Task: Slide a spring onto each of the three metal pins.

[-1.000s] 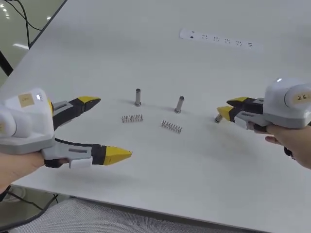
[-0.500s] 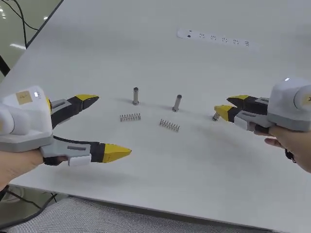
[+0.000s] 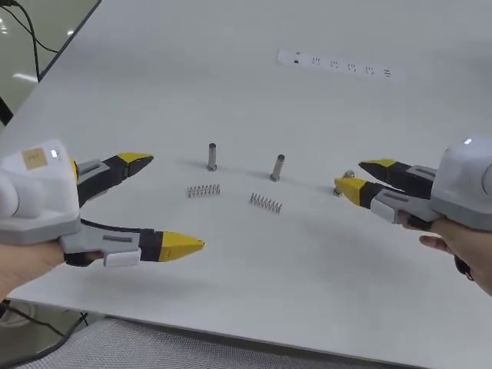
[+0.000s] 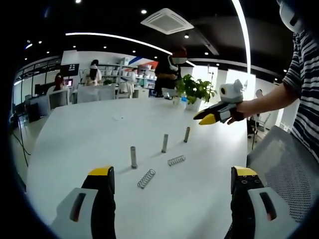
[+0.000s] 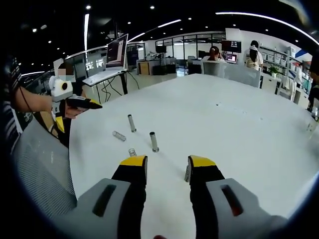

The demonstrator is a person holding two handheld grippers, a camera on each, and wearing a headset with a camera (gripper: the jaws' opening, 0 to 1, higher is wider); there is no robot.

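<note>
Left spring [image 3: 203, 190] lying crosswise, nearest the left gripper [image 3: 159, 202].
Its long axis runs side to side, just before the upright left pin [image 3: 212, 155]; that gripper's jaws stand wide, empty. The right gripper [image 3: 361, 178], narrowly parted and holding nothing, sits by the rightmost pin [image 3: 348, 176].

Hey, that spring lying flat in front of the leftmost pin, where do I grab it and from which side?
Probably near one end of the spring, coming down from above with the open left hand-held gripper. It lies on its side, so pinching across the coils leaves the other end free for the pin.
</note>
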